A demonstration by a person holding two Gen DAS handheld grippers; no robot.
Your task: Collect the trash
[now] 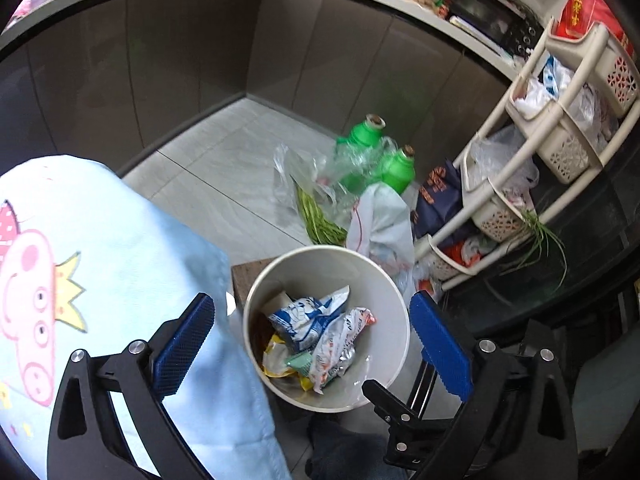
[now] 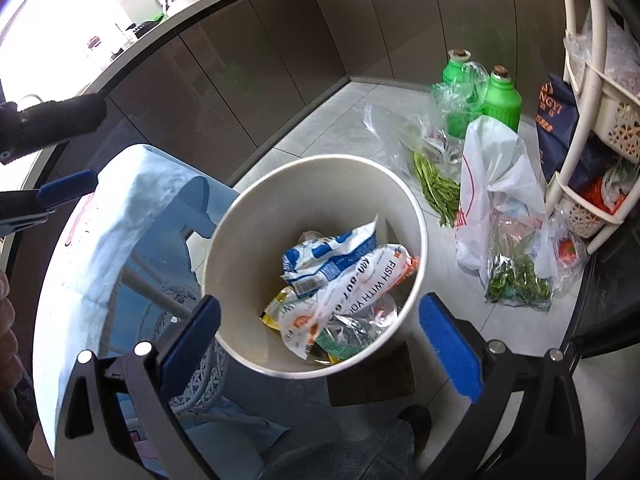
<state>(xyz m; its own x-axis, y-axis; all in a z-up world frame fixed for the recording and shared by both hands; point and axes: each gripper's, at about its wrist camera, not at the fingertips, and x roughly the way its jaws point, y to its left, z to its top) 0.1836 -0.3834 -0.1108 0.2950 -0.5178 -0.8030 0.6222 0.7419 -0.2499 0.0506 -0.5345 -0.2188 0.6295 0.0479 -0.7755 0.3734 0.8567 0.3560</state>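
A white round bin (image 1: 394, 300) stands on the floor; it also shows in the right wrist view (image 2: 256, 216). Inside lie several crumpled wrappers: a blue-and-white packet (image 1: 308, 316) (image 2: 332, 252), a white-and-orange packet (image 1: 340, 344) (image 2: 360, 284) and a yellow one (image 1: 276, 360). My left gripper (image 1: 316, 344) is open and empty, hovering above the bin. My right gripper (image 2: 320, 344) is open and empty, also above the bin. The other gripper's blue pad (image 2: 68, 188) shows at the far left of the right wrist view.
A table with a light blue cartoon cloth (image 1: 100, 264) (image 2: 120, 216) stands left of the bin. Behind the bin lie green bottles (image 1: 396, 168) (image 2: 502, 100), plastic bags (image 2: 488, 176), green beans (image 1: 316, 220). A beige basket rack (image 1: 560, 128) stands right. Brown cabinets (image 1: 200, 60) line the back.
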